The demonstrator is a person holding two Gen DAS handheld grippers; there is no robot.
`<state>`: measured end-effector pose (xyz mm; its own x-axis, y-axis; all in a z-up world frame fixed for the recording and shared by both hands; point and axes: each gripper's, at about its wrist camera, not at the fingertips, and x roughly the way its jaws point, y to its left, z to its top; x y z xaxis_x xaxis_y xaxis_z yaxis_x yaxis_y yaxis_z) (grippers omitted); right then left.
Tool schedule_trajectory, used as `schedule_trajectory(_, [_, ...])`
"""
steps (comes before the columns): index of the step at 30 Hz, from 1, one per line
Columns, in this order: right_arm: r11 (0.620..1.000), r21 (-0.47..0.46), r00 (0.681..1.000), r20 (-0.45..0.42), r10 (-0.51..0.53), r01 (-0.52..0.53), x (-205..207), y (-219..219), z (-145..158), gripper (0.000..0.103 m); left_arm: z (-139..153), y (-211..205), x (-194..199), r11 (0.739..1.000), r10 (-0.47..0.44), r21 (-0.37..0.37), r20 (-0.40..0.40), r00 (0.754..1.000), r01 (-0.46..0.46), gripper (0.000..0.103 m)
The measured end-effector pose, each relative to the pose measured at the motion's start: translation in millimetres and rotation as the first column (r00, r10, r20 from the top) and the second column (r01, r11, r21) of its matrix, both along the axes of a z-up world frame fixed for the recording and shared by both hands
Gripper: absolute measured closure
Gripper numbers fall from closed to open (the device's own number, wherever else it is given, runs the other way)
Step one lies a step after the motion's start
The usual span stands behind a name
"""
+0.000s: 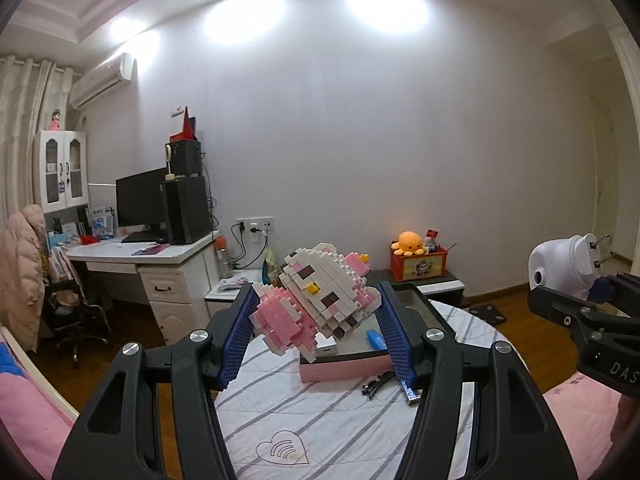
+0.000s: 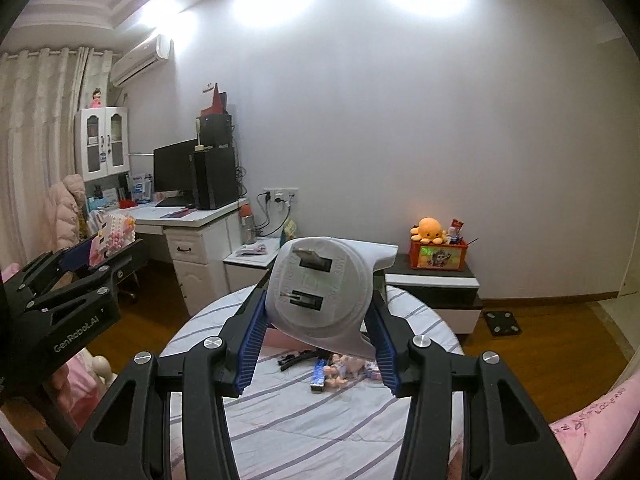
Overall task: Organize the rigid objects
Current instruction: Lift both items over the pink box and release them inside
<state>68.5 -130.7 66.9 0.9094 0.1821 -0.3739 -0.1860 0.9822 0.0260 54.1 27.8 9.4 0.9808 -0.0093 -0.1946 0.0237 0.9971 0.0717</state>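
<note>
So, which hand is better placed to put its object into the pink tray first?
Probably left: its fingers hold the block figure right above the pink tray. The right gripper with the white plug device is off to the side.

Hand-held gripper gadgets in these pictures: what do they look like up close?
Each hand-held gripper, left and right, is a black plastic frame of hinged link arms with cut-out slots and round silver pivot bolts. The two fingers carry ribbed blue pads. White lettering marks the bodies: "GenRobot.AI" on the left one as the right wrist view shows it, and "DAS", cut off, on the right one in the left wrist view. No cables show.
</note>
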Motion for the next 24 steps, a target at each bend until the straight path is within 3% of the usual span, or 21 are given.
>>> schedule_trajectory(17, [1.000,-0.014,1.000,-0.018,0.013,-0.013,20,2,-3,0.053,-3,0,17,1.000,-0.027,0.007,-0.008,1.000,0.027,0.043])
schedule_trajectory(24, [1.000,-0.017,0.999,-0.044,-0.017,0.016,55,5,-9,0.053,-3,7,61,0.999,-0.051,0.002,-0.028,0.998,0.051,0.043])
